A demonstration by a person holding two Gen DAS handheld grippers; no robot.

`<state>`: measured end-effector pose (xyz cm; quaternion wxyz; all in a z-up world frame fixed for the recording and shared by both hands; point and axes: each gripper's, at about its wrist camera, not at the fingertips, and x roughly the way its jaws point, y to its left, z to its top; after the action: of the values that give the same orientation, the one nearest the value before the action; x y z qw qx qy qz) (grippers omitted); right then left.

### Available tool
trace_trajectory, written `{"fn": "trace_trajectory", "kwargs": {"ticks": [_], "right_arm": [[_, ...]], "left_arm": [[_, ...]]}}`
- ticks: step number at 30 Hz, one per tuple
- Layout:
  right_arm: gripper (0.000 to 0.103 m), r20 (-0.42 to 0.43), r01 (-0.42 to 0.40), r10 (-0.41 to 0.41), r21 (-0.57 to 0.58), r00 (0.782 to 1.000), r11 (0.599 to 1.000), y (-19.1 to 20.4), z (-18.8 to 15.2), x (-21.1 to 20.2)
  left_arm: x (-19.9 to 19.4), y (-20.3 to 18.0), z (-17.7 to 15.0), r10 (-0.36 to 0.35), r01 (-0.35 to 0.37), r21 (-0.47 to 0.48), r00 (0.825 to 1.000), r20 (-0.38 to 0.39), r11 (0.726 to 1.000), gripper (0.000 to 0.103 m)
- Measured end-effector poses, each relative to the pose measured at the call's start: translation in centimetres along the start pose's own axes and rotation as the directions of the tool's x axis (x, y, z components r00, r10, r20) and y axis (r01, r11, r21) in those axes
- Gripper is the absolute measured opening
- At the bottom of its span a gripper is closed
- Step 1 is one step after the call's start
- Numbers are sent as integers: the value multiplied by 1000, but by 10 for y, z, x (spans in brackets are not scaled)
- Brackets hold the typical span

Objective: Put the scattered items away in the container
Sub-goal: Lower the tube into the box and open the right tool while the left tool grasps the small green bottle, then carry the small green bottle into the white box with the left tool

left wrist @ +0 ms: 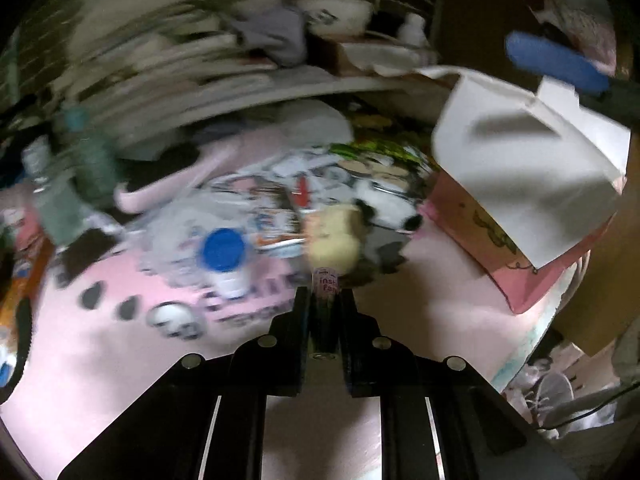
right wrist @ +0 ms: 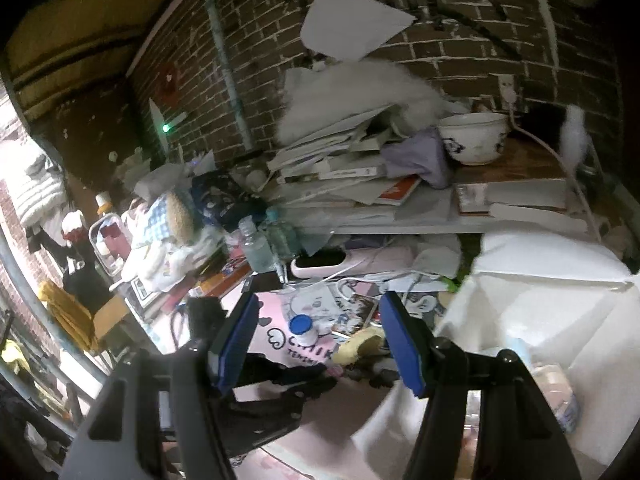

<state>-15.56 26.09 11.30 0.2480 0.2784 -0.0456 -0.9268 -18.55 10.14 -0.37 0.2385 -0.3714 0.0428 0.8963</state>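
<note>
the left gripper [left wrist: 325, 300] has its jaws pinched tight on a slim tube [left wrist: 326, 285], pink label showing just past the tips, and the tube looks lifted off the pink mat [left wrist: 100, 360], though the blur leaves that unsure. so one item is in hand and not yet delivered. the container, by my reading, is the white box [left wrist: 532, 168] up to the right of it with its flaps open, sitting on a pink box [left wrist: 516, 280]; the tube is well apart from it yet.

just beyond the tube lies a yellow plush [left wrist: 332, 240], touching or nearly touching the tip in this view, too smeared to call. to its left a blue-capped bottle [left wrist: 224, 260] stands on the mat among printed cards [left wrist: 276, 216]. all of that is still loose.

over to the right gripper [right wrist: 316, 340]: jaws half open, blue pads [right wrist: 402, 350] showing, nothing between them. it hangs by the white box's edge [right wrist: 540, 300], and inside the box there seems to be a clear bottle [right wrist: 556, 392], so something may already be stowed. through its jaws the same blue-capped bottle [right wrist: 303, 330] and yellow plush [right wrist: 358, 346] wait on the mat.

my call: early going. one tube to carry across, bottle, plush and cards left, and the heap behind [right wrist: 340, 168] looks beyond this job.
</note>
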Motion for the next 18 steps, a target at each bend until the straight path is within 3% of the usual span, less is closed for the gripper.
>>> {"fn": "trace_trajectory", "kwargs": {"ticks": [6, 10, 18], "right_arm": [[60, -25, 43, -45, -75, 999, 996, 33, -7, 30], [60, -68, 27, -32, -72, 997, 997, 44, -19, 53], [60, -137, 49, -56, -48, 989, 998, 54, -62, 95]], "left_arm": [[-42, 50, 0, 108, -106, -95, 994, 23, 990, 8], [-66, 70, 8, 164, -158, -127, 986, 39, 979, 8], [-112, 61, 43, 143, -128, -111, 980, 141, 986, 8]]}}
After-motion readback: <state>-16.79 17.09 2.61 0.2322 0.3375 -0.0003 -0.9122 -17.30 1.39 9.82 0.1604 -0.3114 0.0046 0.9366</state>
